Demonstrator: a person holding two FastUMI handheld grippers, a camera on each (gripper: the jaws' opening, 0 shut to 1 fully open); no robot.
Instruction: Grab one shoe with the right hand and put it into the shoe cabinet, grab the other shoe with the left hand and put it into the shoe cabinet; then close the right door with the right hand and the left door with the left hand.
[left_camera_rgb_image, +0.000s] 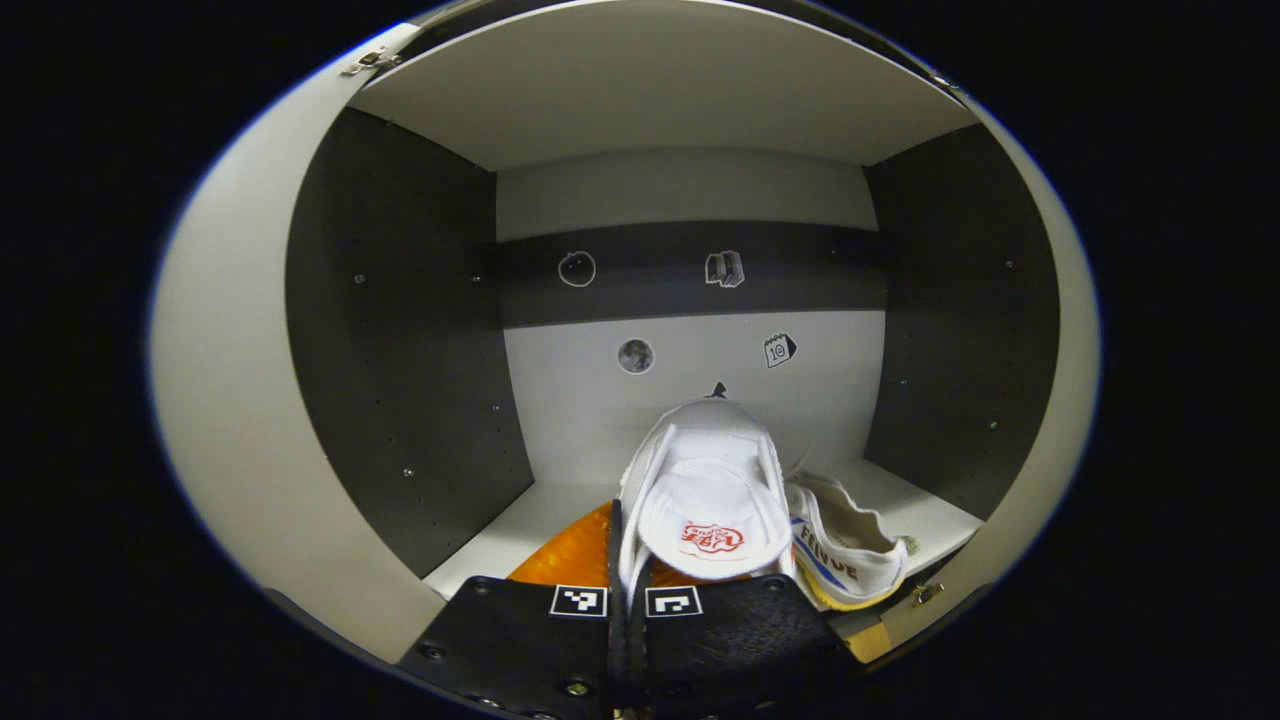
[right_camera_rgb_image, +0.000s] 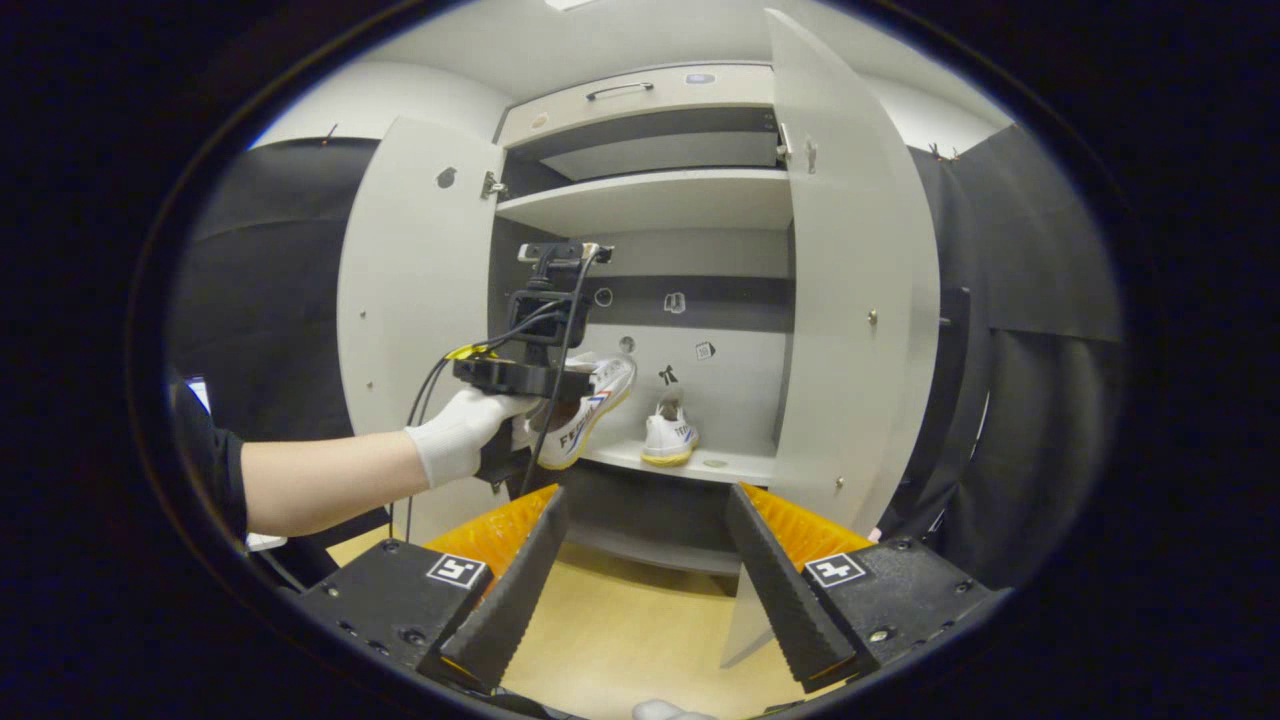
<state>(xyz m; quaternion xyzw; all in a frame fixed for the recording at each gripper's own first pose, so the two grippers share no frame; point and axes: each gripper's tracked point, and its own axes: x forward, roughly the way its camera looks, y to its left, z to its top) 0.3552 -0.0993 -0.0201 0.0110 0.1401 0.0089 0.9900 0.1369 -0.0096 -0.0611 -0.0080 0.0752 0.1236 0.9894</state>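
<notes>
Shoe cabinet (right_camera_rgb_image: 660, 205) standing wide open in the booth, left door (right_camera_rgb_image: 415, 300) and right door (right_camera_rgb_image: 850, 290) both swung outward, pale wooden floor (right_camera_rgb_image: 620, 630) below. Inside, a white lower shelf (right_camera_rgb_image: 730, 462) backed by a grey-and-white panel dotted with small stickers (left_camera_rgb_image: 724, 268).

In the right gripper view, a gloved hand (right_camera_rgb_image: 460, 432) reaching in from the left with the left gripper (right_camera_rgb_image: 545, 380), lifting one white shoe (right_camera_rgb_image: 590, 405) tilted, toe up, at the shelf's front left, not resting flat. Second shoe (right_camera_rgb_image: 668, 432) already parked upright on the shelf, heel outward, just beside the first and apart from it.

In the left gripper view, fingers (left_camera_rgb_image: 700, 600) clenched on the held shoe's (left_camera_rgb_image: 705, 490) collar edge, pinched tight with barely a gap, toe pointing at the back panel; the other shoe (left_camera_rgb_image: 845, 545) lying close on its right.

Right gripper (right_camera_rgb_image: 640, 560) hanging back before the cabinet, its ridged fingers (right_camera_rgb_image: 525, 570) released and spread wide, grasping nothing.
</notes>
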